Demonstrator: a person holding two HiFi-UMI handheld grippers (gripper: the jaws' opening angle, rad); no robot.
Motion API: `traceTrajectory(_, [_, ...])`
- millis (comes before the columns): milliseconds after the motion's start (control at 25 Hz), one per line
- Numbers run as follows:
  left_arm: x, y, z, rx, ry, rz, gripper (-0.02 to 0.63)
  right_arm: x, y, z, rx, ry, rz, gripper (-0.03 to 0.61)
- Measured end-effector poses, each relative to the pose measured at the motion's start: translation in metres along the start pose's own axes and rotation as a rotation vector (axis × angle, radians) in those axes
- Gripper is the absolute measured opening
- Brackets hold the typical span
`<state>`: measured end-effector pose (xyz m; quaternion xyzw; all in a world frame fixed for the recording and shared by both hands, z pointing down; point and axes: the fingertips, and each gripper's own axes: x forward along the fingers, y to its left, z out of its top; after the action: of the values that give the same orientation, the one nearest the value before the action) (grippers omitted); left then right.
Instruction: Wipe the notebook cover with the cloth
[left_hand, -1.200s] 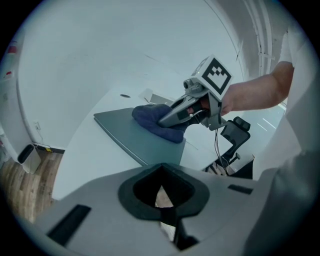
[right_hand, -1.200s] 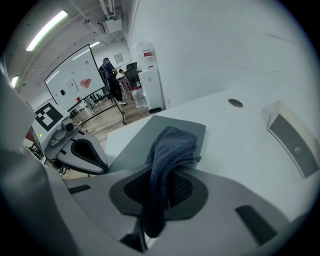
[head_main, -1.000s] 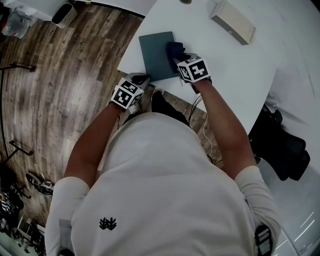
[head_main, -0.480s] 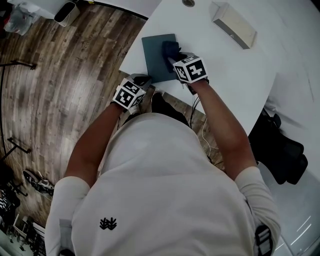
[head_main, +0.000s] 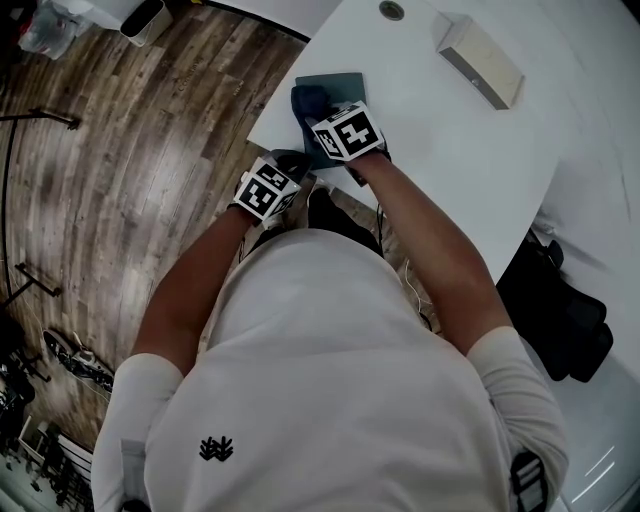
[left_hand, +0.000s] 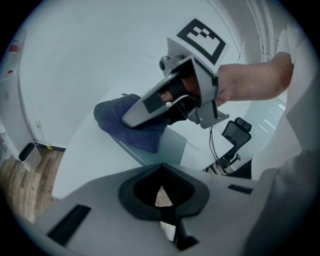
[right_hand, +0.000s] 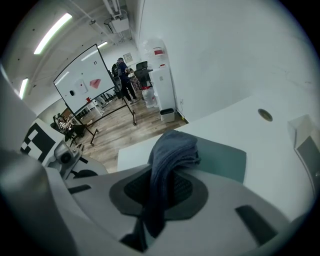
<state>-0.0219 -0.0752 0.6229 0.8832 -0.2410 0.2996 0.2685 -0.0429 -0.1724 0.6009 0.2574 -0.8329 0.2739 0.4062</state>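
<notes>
R tool (right_hand: 159, 200) clamped on cloth (right_hand: 172, 150), which drapes fwd of it onto notebook (right_hand: 225, 160); press flat & sweep in overlapping passes. L tool (left_hand: 162, 200) has jaws together, empty, and could pin the notebook's near corner.

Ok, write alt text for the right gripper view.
The right gripper is shut on a dark blue cloth, whose free end lies bunched on a grey-green notebook on a white table. Wood floor and a whiteboard lie beyond.
</notes>
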Motion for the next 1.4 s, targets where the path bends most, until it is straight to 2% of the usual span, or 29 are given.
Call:
traceTrajectory(360, [-0.002,0.001,-0.002,0.0,0.006,-0.001,0.006,-0.016,-0.048,-0.023,0.083,0.023,-0.062,0.044])
traceTrajectory(880, [-0.005,0.002,-0.003,-0.02,0.004,0.002,0.006,-0.051,-0.109,-0.05,0.148,0.024,-0.156,0.043])
traceTrajectory(1080, [-0.004,0.002,-0.004,-0.02,0.006,0.003,0.006,-0.056,-0.1,-0.042,0.116,0.019,-0.16,0.043])
traceTrajectory(1400, [-0.003,0.003,-0.003,-0.034,0.005,0.012,0.006,-0.03,-0.044,0.004,0.073,-0.029,-0.034,0.043])
